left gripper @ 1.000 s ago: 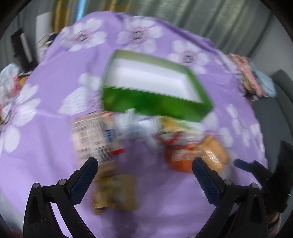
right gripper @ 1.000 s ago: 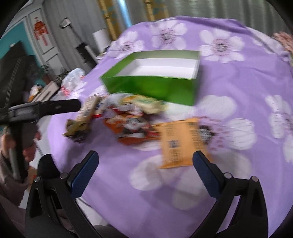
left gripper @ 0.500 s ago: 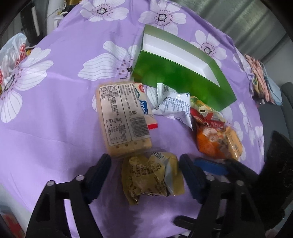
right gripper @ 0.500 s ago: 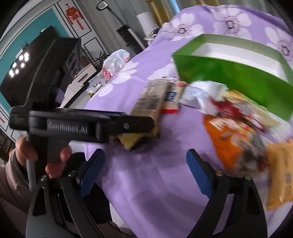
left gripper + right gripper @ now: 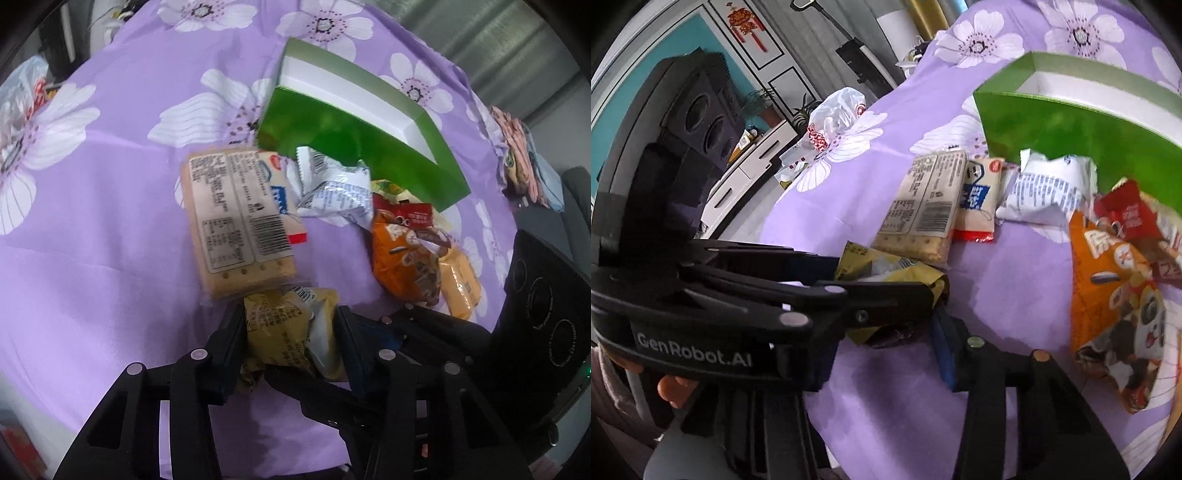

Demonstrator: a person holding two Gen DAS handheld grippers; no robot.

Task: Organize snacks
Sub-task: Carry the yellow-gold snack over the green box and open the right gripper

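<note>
Purple flowered tablecloth (image 5: 110, 221), green box (image 5: 362, 147) with nothing visible inside. Cracker pack (image 5: 236, 221), orange bag (image 5: 402, 254) and white pouch (image 5: 340, 192) crowd its front. Left gripper (image 5: 291, 332) pinches the yellow snack packet (image 5: 280, 328); right gripper (image 5: 886, 354), can't tell.

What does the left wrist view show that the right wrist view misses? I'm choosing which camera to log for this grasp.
Only the left wrist view shows both fingers of the left gripper closed on the yellow snack packet, plus the pale yellow packet. Only the right wrist view shows the white plastic bag clearly and the person's hand. Both show the green box, the cracker pack, the white pouch and the orange bag.
</note>
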